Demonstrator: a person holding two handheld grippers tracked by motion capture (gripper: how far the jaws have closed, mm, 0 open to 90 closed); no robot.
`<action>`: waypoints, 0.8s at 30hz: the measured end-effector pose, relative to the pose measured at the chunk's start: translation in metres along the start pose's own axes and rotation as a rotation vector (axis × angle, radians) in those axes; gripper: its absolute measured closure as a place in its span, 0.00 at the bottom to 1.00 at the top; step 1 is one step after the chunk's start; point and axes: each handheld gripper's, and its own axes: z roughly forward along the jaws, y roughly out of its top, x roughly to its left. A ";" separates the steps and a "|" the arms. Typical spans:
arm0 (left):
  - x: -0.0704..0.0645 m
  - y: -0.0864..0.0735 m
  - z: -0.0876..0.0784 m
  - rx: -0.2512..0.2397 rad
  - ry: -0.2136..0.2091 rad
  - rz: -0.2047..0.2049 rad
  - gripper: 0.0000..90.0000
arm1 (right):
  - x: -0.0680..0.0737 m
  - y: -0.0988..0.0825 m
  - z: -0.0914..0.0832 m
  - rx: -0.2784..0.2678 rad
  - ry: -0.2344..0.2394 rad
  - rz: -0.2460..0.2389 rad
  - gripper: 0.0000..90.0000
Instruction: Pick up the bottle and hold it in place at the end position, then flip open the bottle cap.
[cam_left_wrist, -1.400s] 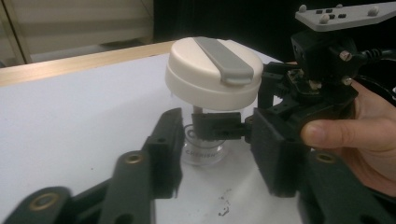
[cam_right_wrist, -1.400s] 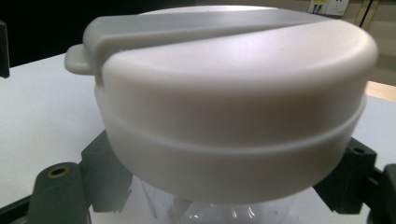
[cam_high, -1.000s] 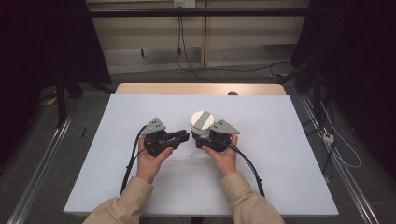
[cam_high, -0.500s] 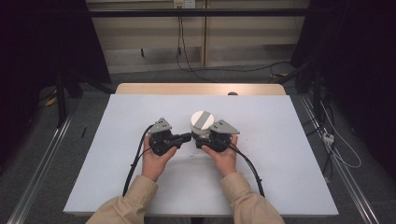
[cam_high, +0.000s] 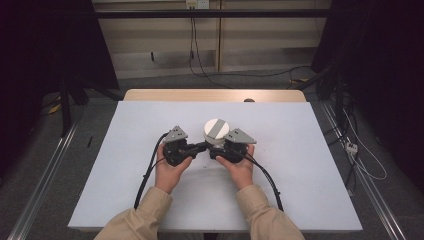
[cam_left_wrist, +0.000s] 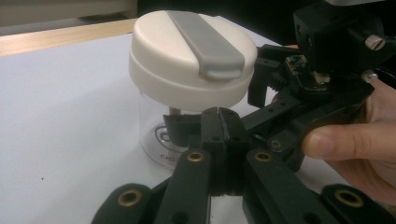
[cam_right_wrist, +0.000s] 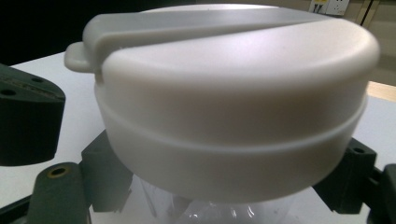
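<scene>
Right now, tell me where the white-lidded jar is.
In the high view, the jar stands mid-table on the white sheet, clamped low by the right gripper, just right of the left gripper.

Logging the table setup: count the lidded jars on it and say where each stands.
1. The clear jar with the white lid stands mid-table, clamped by the right gripper, with the shut left gripper just beside it.

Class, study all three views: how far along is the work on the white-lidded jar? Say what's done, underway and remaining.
Done: the right gripper is closed around the clear jar under its white lid, steadying it on the table. In hand: the left gripper, fingers shut and empty, sits just in front of the jar. Left: the lid is on, so opening it probably remains.
</scene>
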 end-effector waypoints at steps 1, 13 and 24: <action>0.000 0.001 0.000 0.000 0.001 0.001 1.00 | 0.000 0.000 0.000 0.000 0.000 -0.001 0.22; -0.002 0.003 0.002 0.010 0.009 0.003 1.00 | 0.000 0.000 0.000 0.002 -0.003 -0.002 0.22; -0.003 0.005 0.005 0.016 0.028 0.008 1.00 | 0.001 0.000 0.000 0.001 -0.003 -0.005 0.22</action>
